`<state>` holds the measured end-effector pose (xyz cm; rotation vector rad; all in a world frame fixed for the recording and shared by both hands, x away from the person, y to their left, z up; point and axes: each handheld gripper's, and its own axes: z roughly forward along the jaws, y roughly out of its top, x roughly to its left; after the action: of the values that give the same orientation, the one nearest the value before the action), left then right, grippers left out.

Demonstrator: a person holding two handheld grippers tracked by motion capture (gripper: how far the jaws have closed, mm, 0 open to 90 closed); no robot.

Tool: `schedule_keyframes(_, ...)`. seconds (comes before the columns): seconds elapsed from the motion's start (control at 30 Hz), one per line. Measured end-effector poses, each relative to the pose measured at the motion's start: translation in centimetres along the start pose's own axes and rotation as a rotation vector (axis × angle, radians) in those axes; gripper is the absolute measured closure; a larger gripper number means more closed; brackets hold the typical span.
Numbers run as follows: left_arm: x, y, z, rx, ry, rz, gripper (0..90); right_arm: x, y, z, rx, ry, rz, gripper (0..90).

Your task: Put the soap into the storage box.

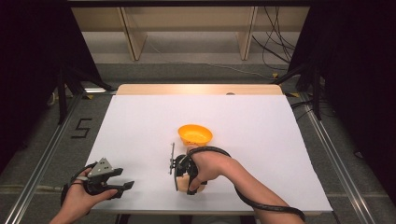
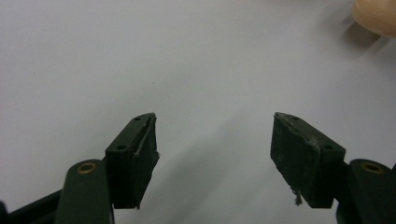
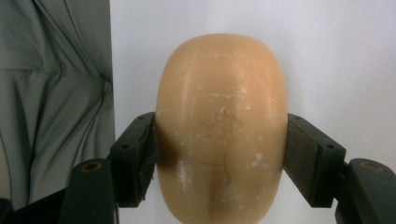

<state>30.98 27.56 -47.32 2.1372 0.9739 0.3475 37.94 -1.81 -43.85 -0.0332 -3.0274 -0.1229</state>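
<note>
Right gripper (image 3: 222, 140) pinches a tan bar of soap (image 3: 220, 126), one pad on each long side, so the soap's long axis runs straight out along the jaws, away from the hand. In the high view the right gripper (image 1: 187, 179) sits near the front edge of the white table (image 1: 261, 135), soap (image 1: 200, 187) partly hidden under the hand. Orange bowl (image 1: 195, 134) lies beyond the fingers, near but apart, roughly in line with the forearm. Judged next move: carry the soap forward to the bowl; soap's long axis should point into it.

Left gripper (image 1: 109, 181) is off to the left of the soap, jaws spread, nothing between them; its pads (image 2: 135, 158) hover over bare table. Soap edge (image 2: 376, 16) shows up and right of them. Right hand is clearly nearer the bowl.
</note>
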Motion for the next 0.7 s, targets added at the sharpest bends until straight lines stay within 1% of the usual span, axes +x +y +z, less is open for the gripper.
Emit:
schedule_keyframes(0.03, 0.0, 0.0, 0.0, -0.001, 0.001, -0.004, 31.5, 0.0, 0.0, 0.0, 0.000, 0.000, 0.000, 33.4)
schedule_keyframes(0.07, 0.0, 0.0, 0.0, 0.000, 0.004, 0.001, 31.5, 0.0, -0.2, -0.1, 0.000, 0.002, 0.003, 33.4)
schedule_keyframes(0.1, 0.1, 0.0, 0.0, -0.001, 0.004, 0.015, 31.5, 0.0, -0.5, -0.1, 0.002, 0.001, 0.014, 33.4)
schedule_keyframes(0.13, 0.1, 0.0, 0.0, -0.003, 0.005, 0.008, 31.5, -0.1, -0.7, -0.2, 0.004, 0.000, 0.016, 33.4)
schedule_keyframes(0.17, 0.0, 0.0, 0.1, -0.001, 0.000, -0.008, 31.5, -0.1, -0.9, -0.3, -0.001, 0.002, 0.016, 33.4)
schedule_keyframes(0.23, 0.0, 0.0, 0.0, 0.002, 0.003, 0.000, 31.5, -0.2, -1.4, -0.4, 0.000, -0.004, 0.027, 33.4)
schedule_keyframes(0.3, 0.0, 0.0, 0.0, 0.001, 0.003, -0.002, 31.5, -0.2, -1.8, -0.6, -0.002, 0.001, 0.047, 33.4)
schedule_keyframes(0.37, 0.0, 0.0, 0.0, 0.001, 0.006, 0.002, 31.5, -0.3, -2.3, -0.8, -0.003, -0.005, 0.046, 33.5)
schedule_keyframes(0.4, 0.1, 0.0, -0.1, 0.002, 0.008, 0.017, 31.5, -0.3, -2.5, -0.8, -0.002, 0.000, 0.048, 33.4)
schedule_keyframes(0.43, 0.1, 0.0, -0.1, 0.001, 0.007, 0.016, 31.5, -0.5, -2.7, -0.7, -0.005, -0.001, 0.025, 33.4)
schedule_keyframes(0.47, 0.0, 0.0, 0.0, 0.001, 0.003, 0.001, 31.5, -0.3, -2.9, -0.8, 0.000, 0.001, 0.056, 33.4)
schedule_keyframes(0.5, 0.0, 0.0, 0.0, -0.001, 0.002, -0.004, 31.6, -0.3, -3.1, -0.8, 0.006, -0.001, 0.065, 33.4)
schedule_keyframes(0.6, 0.0, 0.0, 0.0, 0.000, 0.001, -0.005, 31.5, -0.5, -3.7, -0.9, 0.001, 0.000, 0.065, 33.4)
schedule_keyframes(0.63, 0.0, 0.0, 0.0, 0.001, 0.004, -0.003, 31.5, -0.4, -3.8, -0.9, 0.005, -0.006, 0.077, 33.4)
schedule_keyframes(0.67, 0.0, 0.0, 0.0, 0.002, 0.004, -0.001, 31.6, -0.5, -4.0, -0.9, 0.000, 0.002, 0.075, 33.4)
schedule_keyframes(0.7, 0.0, 0.0, 0.0, 0.001, 0.006, 0.002, 31.6, -0.5, -4.1, -1.0, 0.003, -0.010, 0.074, 33.4)
